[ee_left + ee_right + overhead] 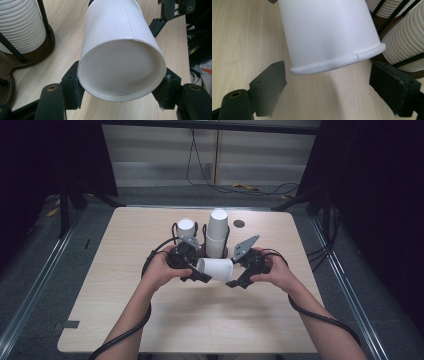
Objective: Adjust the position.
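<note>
Wooden table (125, 320): left tongs (204, 276) clamp paper cup (216, 269) base; right tongs (233, 283) gape wide beside rim.

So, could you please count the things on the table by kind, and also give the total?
Loose white paper cup, held sideways in the left gripper: 1
Stacks of white cups in the holder: 2
Dark cup holder: 1
Small dark round disc on the table: 1
Grippers, including the open right gripper: 2
Total: 7
</note>
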